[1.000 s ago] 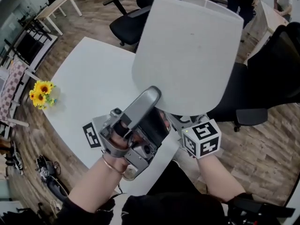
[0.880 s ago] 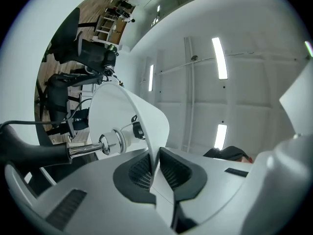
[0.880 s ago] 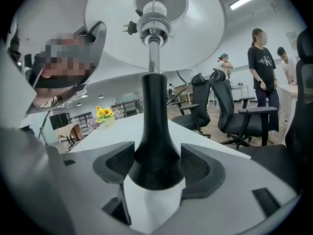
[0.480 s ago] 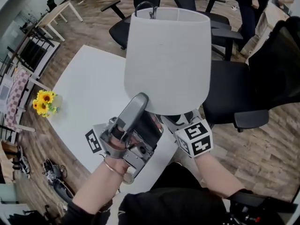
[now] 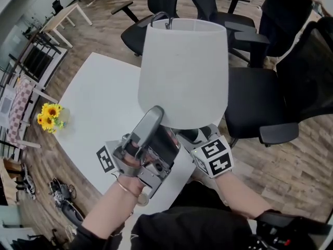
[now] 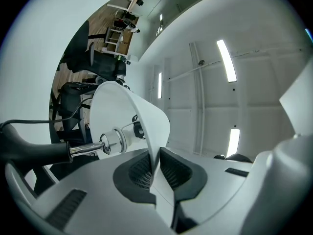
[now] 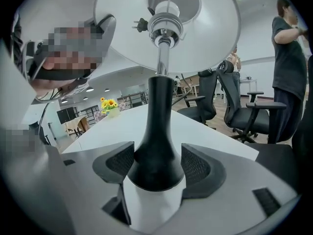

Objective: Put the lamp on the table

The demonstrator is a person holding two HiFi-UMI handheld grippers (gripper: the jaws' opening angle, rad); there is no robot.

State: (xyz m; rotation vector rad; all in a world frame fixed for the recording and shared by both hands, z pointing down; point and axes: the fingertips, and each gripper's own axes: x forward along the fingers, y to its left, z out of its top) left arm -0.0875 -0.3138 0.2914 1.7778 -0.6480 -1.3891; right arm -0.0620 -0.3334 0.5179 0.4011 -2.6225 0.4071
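Head view looks down on a white surface [image 5: 99, 103], and the lamp [image 5: 183, 72] is held upright over its near corner, apparently not yet set down. Its foot is hidden under the shade [image 5: 182, 66]. The shade is wide and pale, probably thin, light and easy to dent or tilt on its frame, so it is a poor place to carry from. The black base [image 7: 156, 146] is flared and smooth; it likely carries most of the weight and is the sound place to hold, though it could slip. The right hand-held gripper [image 7: 157, 165] is clamped around that base. The left hand-held gripper [image 6: 157, 168] is pinched on the shade's lower rim, only steadying it. Sunflowers [image 5: 48, 116] stand at the far left edge, well apart.
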